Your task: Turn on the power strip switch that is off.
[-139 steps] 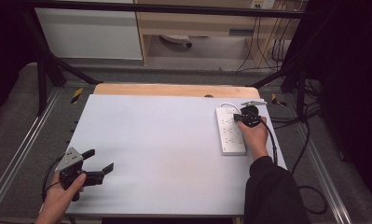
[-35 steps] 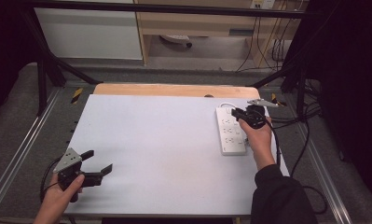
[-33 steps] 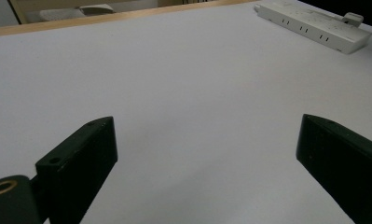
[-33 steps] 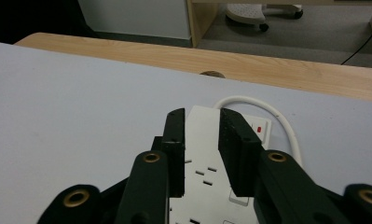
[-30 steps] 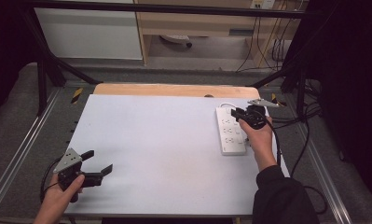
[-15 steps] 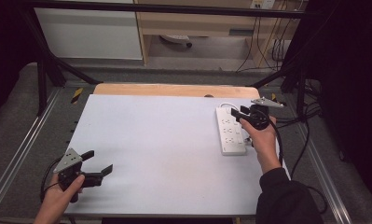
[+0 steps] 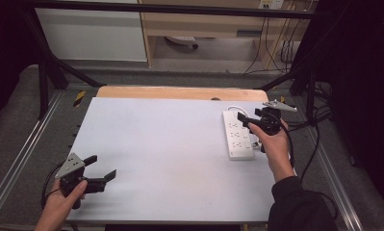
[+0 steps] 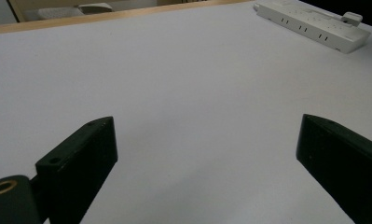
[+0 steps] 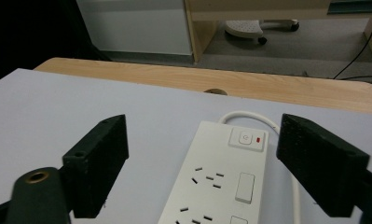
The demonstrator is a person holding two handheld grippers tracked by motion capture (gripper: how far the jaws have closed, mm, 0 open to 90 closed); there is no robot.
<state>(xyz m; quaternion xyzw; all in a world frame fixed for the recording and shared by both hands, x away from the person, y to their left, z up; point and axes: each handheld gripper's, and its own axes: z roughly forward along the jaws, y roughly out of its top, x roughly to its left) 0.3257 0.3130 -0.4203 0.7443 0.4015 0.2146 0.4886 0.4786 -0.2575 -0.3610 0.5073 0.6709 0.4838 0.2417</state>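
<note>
Power strip [image 7: 237,134] inspected at the far right of the bench [image 7: 170,159].

Right tongs [image 9: 202,163] have just been opening and are held spread over the strip's switch end, nothing gripped between them. Left tongs [image 8: 207,154] are held open and empty, well apart from the strip at the near left corner. Risk noted: a low approach could nudge the strip or snag its white cable [image 9: 249,116].

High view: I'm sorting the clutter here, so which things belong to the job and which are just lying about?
In the job:
- power strip
- right tongs, open over the strip

Lying about:
- left tongs, open, idle over bare table
- cables on the floor beyond the table
</note>
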